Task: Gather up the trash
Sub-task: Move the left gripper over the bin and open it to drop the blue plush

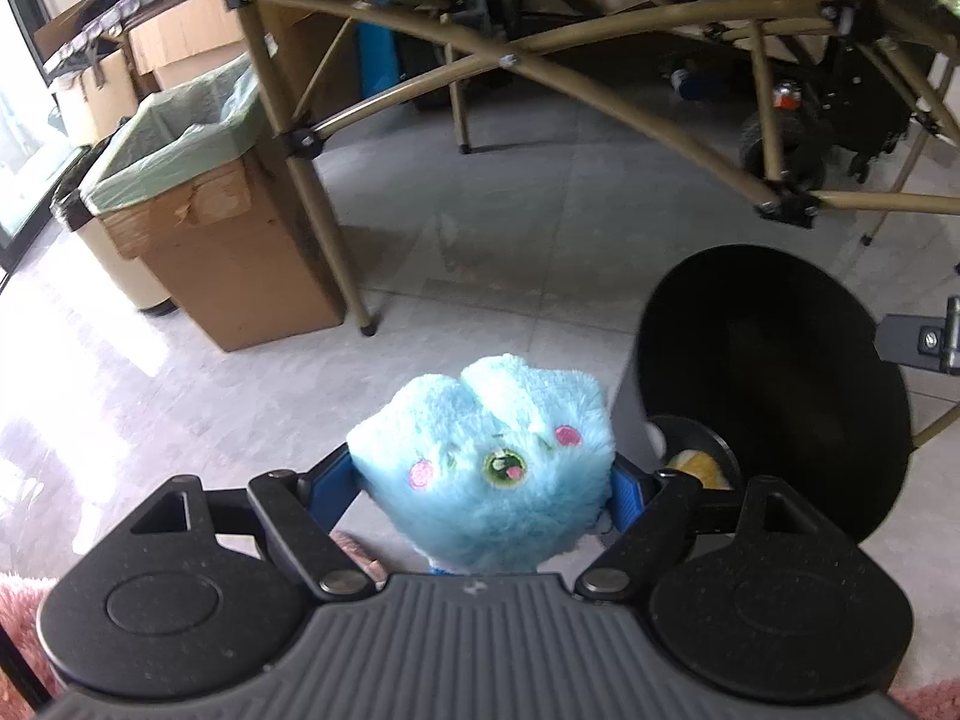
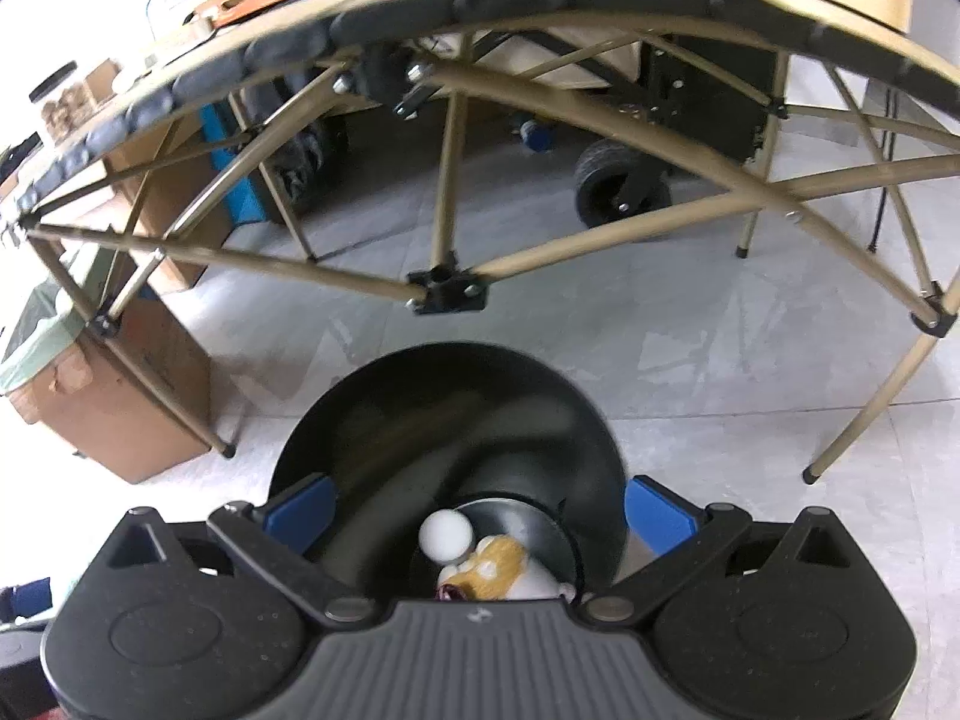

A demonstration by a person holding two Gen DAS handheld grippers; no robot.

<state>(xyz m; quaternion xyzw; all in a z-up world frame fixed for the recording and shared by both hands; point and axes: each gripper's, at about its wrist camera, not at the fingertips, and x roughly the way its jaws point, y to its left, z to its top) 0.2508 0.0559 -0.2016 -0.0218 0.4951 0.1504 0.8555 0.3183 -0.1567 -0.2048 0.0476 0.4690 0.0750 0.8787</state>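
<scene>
My left gripper [image 1: 483, 480] is shut on a fluffy light-blue plush toy [image 1: 486, 456] with pink cheeks, held above the tiled floor. To its right is a black round bin [image 1: 774, 384] with small items at its bottom. In the right wrist view my right gripper [image 2: 477, 510] is shut on that black bin [image 2: 450, 420], its blue pads [image 2: 300, 510] on either side of the wall. Inside lie a white ball [image 2: 445, 535] and an orange-and-white plush piece [image 2: 501, 564].
A folding table with a tan tube frame [image 1: 540, 78] spans the view ahead [image 2: 444, 288]. A cardboard box lined with a green bag [image 1: 198, 180] stands at the left by a table leg. A wheeled black cart [image 2: 624, 180] sits behind the table.
</scene>
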